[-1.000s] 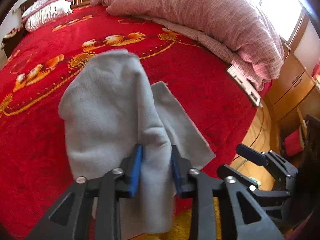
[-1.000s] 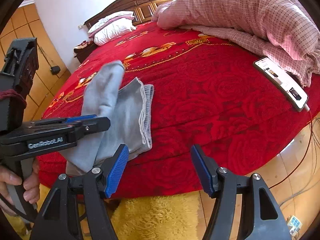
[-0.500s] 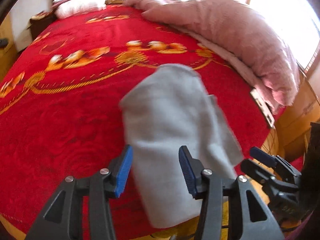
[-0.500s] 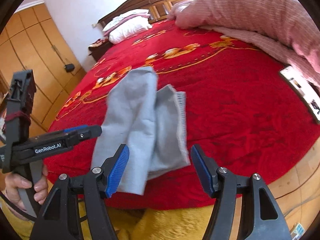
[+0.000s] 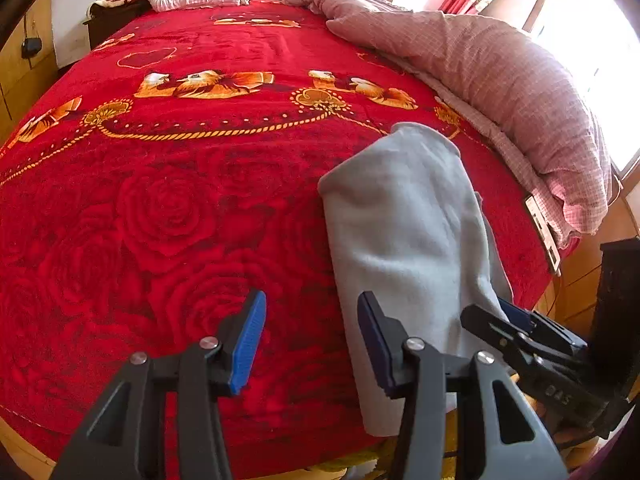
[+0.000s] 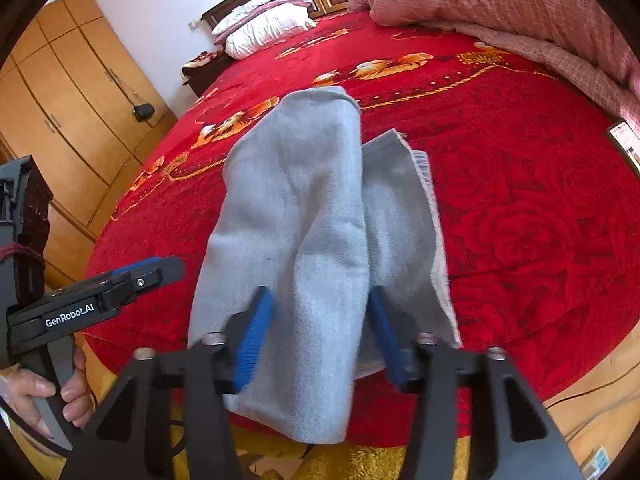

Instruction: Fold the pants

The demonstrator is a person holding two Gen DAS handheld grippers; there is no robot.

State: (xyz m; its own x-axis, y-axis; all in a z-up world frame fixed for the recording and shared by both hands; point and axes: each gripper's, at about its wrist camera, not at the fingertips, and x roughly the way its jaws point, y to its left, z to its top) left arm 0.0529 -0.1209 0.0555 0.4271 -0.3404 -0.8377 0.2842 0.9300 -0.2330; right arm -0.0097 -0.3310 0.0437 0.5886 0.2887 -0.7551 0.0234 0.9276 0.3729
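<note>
Pants (image 6: pixel 304 216) on bed (image 5: pixel 168 208) near foot edge, end hanging over. Right gripper (image 6: pixel 318 332) straddles hanging fold, fingers apart (not yet pinching). Left gripper (image 5: pixel 310 344) spread, empty. Risk: uneven pinch drags layers apart, pants slide off.

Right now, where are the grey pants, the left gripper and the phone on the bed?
grey pants (image 6: pixel 304 208), right wrist view, middle of the top folded layer.
left gripper (image 5: pixel 310 344), left wrist view, open gap between its fingertips.
phone (image 5: pixel 543 232), left wrist view, its screen.
</note>
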